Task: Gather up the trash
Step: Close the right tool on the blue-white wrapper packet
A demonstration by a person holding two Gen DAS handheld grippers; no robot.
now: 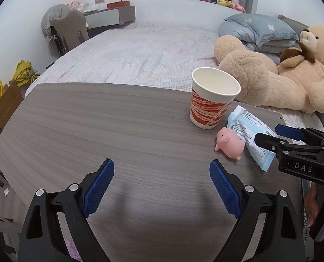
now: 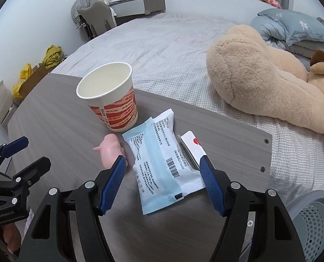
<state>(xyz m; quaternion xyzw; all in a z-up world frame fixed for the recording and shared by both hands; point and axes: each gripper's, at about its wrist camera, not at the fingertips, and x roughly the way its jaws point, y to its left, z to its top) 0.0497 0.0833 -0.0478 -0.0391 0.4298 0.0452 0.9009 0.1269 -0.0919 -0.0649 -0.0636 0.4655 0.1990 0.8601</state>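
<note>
The right gripper [image 2: 162,170] hangs over the near edge of the grey wood-grain table [image 2: 59,118], pointing steeply down with its jaws spread wide and grasping nothing. Between its blue pads [image 2: 112,185] lies a blue-and-white plastic wrapper [image 2: 159,163], flat on the table, apart from both pads. Just beyond the left pad a small pink pig toy [image 2: 110,150] rests on its side, beside the wrapper. Behind the right pad a white card with a red mark [image 2: 192,146] lies next to the wrapper. Farther ahead and to the left an empty red-and-white paper cup [image 2: 112,100] stands upright. The left gripper [image 1: 162,174] hovers over bare table, likewise released and empty, with the cup ahead to its right. A perforated grey bin [image 2: 312,224] sits below the table's edge, to the right of the right gripper.
</note>
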